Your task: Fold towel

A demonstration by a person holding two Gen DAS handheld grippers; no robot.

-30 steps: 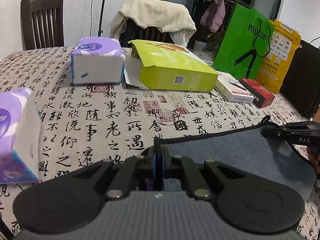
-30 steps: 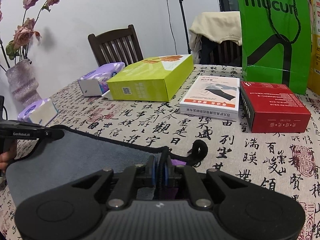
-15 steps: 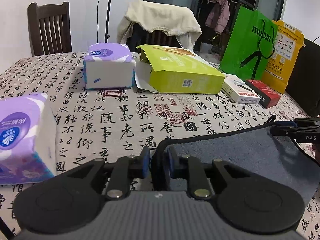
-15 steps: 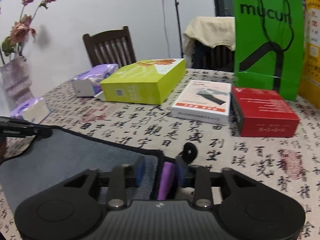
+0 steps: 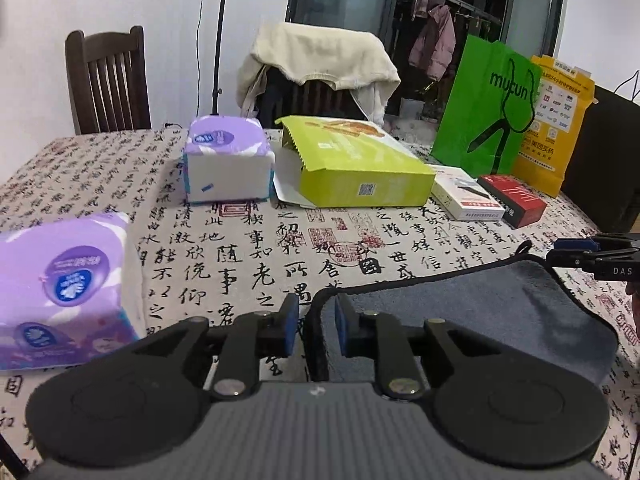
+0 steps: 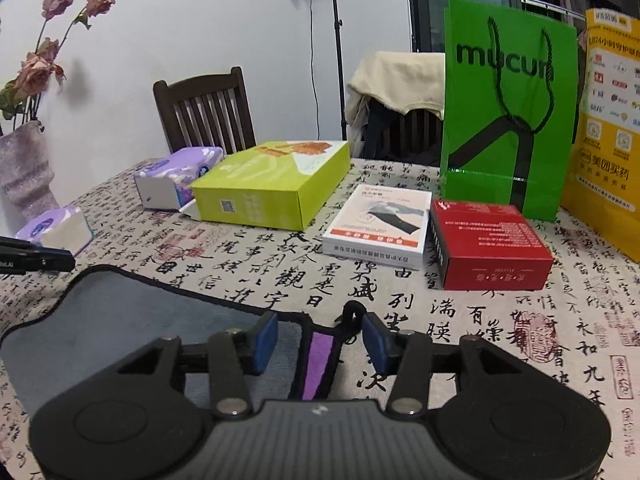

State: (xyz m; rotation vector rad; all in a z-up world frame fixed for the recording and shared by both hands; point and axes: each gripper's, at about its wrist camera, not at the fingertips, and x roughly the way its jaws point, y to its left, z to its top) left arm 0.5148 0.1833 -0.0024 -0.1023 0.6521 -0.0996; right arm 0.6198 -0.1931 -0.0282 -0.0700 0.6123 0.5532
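Observation:
A grey towel [image 5: 472, 312] with black edging lies folded on the calligraphy tablecloth [image 5: 240, 248]; it also shows in the right wrist view [image 6: 120, 320]. My left gripper [image 5: 316, 326] is open, its blue pads on either side of the towel's left corner edge. My right gripper [image 6: 318, 340] is open around the towel's right corner, where a purple label [image 6: 318, 364] and a black loop [image 6: 352, 316] show. Each gripper's tip shows at the other view's edge.
Two purple tissue packs [image 5: 60, 288] [image 5: 226, 160], a lime-green box [image 5: 352, 168], a white box [image 6: 380, 224], a red box [image 6: 488, 244], a green bag [image 6: 508, 108] and a yellow bag [image 6: 608, 128] stand behind the towel. A vase of dried roses [image 6: 24, 176] stands at the left.
Both grippers were shut on the towel's corners; they have opened and let go. The towel now rests on the table.

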